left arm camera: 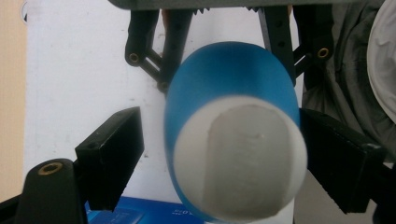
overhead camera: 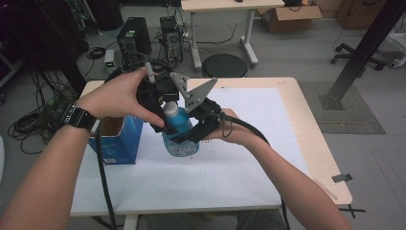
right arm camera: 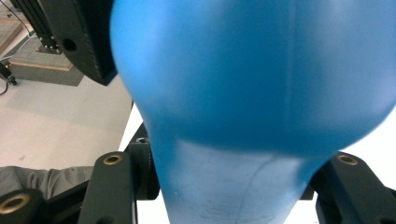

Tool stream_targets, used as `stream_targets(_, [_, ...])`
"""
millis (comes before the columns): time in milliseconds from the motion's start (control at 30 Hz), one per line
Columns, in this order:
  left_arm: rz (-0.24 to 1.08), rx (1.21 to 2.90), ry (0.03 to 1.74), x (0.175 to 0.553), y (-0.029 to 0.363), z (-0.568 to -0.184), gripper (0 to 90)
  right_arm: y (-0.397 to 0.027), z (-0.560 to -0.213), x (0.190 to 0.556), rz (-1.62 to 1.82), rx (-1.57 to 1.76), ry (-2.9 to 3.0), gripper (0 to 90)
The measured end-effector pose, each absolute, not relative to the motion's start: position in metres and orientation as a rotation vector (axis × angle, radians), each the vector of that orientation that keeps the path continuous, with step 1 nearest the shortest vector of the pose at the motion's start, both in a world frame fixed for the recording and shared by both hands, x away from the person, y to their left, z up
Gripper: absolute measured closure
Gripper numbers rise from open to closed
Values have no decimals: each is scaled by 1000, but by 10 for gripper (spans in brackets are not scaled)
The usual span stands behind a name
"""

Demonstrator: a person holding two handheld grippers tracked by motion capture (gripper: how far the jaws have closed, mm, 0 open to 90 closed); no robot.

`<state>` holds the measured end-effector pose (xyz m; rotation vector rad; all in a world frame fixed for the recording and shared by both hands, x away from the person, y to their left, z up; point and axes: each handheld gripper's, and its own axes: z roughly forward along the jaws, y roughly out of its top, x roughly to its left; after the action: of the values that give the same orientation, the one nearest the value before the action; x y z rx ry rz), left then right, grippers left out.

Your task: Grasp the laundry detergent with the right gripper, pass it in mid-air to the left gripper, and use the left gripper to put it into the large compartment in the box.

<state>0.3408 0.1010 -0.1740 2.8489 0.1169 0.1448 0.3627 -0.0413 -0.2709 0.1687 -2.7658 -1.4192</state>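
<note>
We have a blue bottle (overhead camera: 181,132) lifted above the white-covered desk (overhead camera: 230,167), caught between both tools near the desk's middle. The right claw (overhead camera: 189,136) is closed on the bottle's body; in the right gripper view the blue wall bulges between its black jaws and presses on both. The left claw (overhead camera: 165,112) sits at the top, around the white cap (left arm camera: 243,158). In the left gripper view its jaws stand partly open, the right one touching or nearly touching the cap and the left one clearly apart from it, so we judge it has no hold yet. The main risk, as we see it, is the smooth, rounded body slipping or twisting in the right claw once the left one squeezes or turns the cap, because only two narrow pads carry the weight. An off-centre bite on the cap could also tilt the bottle. Whether it holds liquid we cannot tell, so a spill is possible but unproven. Just left of the bottle an open blue box (overhead camera: 117,139) stands on the desk; its brown inside looks empty, though we see only part of it.
</note>
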Motion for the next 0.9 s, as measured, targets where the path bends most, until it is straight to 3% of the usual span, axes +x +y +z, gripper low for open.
stream_targets(900, [118,2859,143,343,97,-174,344,-45,-273,364,-1438,147,-2763,434])
